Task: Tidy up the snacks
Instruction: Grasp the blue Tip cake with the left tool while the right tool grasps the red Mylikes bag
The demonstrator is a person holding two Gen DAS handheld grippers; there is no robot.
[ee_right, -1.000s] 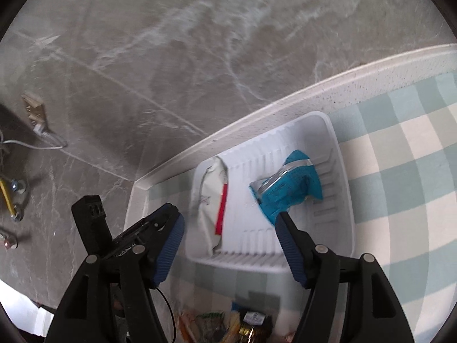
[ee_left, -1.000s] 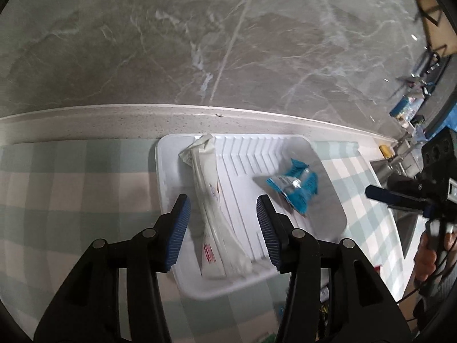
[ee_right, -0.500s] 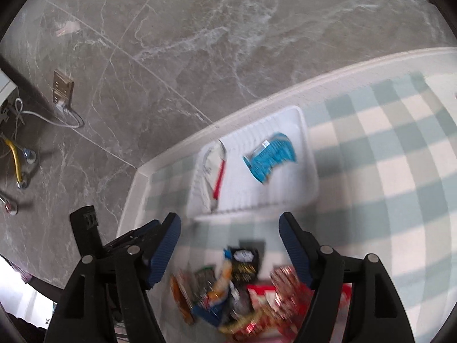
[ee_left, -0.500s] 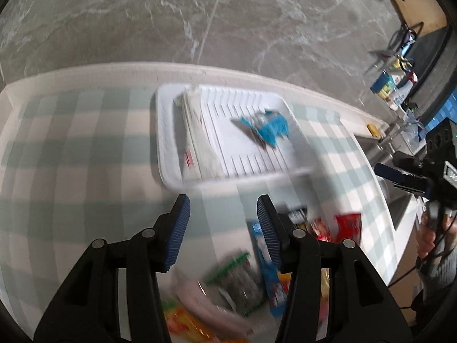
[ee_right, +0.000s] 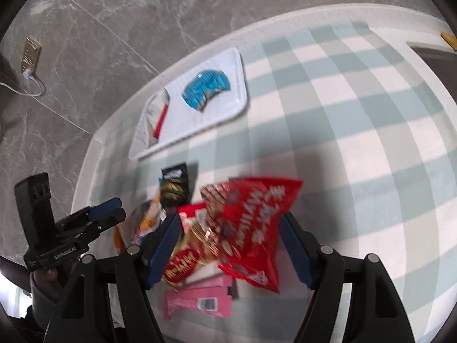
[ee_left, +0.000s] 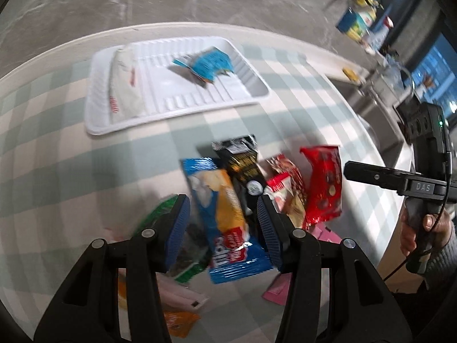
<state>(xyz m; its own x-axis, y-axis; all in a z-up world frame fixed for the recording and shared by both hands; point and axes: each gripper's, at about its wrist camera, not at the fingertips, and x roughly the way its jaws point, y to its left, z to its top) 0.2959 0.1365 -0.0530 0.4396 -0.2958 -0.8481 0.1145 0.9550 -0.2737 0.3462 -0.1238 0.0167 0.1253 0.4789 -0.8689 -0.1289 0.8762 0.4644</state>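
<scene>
left wrist: open left tongs (ee_left: 222,214) above snack pile (ee_left: 257,194)

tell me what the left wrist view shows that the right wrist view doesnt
Only the left wrist view: the green packet by the left claw, and the cluttered counter beyond the table. Only the right wrist view: the wall socket with its white cable, and the pink bar's barcode. Both: the white tray holding the blue packet and white packet, the black packet, the red bag and the checked cloth.
</scene>
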